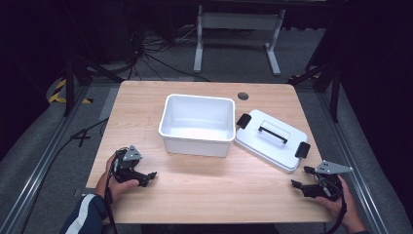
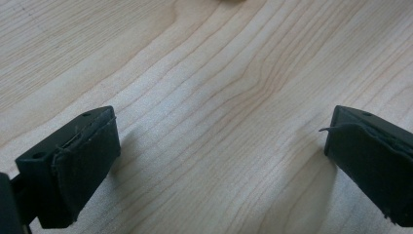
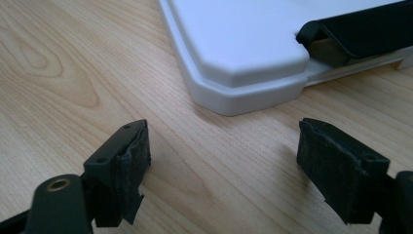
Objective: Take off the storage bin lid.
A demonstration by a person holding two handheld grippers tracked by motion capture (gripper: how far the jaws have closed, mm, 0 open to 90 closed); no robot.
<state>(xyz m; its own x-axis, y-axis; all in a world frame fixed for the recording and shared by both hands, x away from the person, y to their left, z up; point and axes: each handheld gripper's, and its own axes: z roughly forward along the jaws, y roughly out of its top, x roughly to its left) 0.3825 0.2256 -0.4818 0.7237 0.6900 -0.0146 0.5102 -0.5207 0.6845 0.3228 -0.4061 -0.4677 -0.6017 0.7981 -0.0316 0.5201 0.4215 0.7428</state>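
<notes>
A white plastic bin (image 1: 197, 125) stands open and empty at the middle of the wooden table (image 1: 204, 190). Its white lid (image 1: 272, 140) lies flat to the bin's right, with a black handle on top and black clips at two ends. My left gripper (image 1: 150, 178) rests low at the front left, held by a hand, open over bare wood (image 2: 219, 122). My right gripper (image 1: 298, 178) sits at the front right, open, just short of the lid's near corner (image 3: 243, 73). Nothing is between either pair of jaws.
A round cable port (image 1: 242, 96) is set in the table's far edge. Behind the table stand a white frame (image 1: 238, 29), cables on the floor and black stands. Bare wood stretches between the two grippers along the front.
</notes>
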